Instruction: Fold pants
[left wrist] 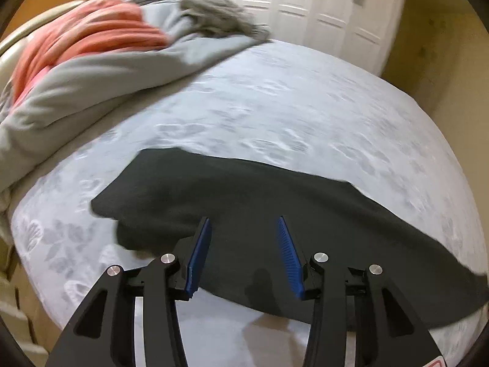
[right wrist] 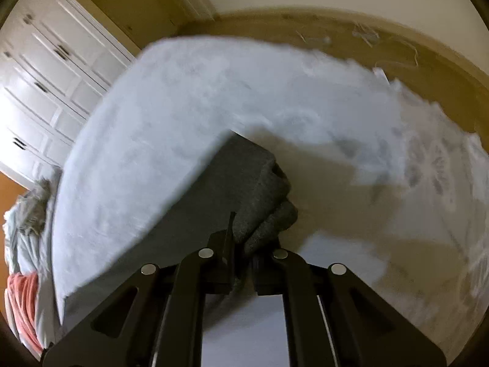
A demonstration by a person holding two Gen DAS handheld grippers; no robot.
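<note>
Your left gripper [left wrist: 244, 229] hangs over the dark pants [left wrist: 275, 214], jaws spread wide, both blue pads [left wrist: 198, 257] bare and holding nothing. In the left wrist view the pants lie flat on the floral bedsheet [left wrist: 275, 107], a long band running from about 9 o'clock of the claw out past 3 o'clock to the right edge; the fingertips sit over the near half of the cloth, and whether they touch it you can't tell. The blunt end of the pants lies at 10 o'clock of the claw. A heap of grey and coral bedding [left wrist: 91, 46] sits well apart at 11 o'clock, with white wardrobe doors [left wrist: 321, 6] at 1 o'clock beyond the bed. Your right gripper [right wrist: 244, 238] is clamped narrow on the pants [right wrist: 238, 183]: a bunched fold of grey-black fabric is pinched between the fingers and bulges out at 1 o'clock of the tips. From there the cloth stretches away toward 8 o'clock as a flat sheet, its far edge straight against the bedsheet [right wrist: 214, 91]. That view is blurred.
</note>
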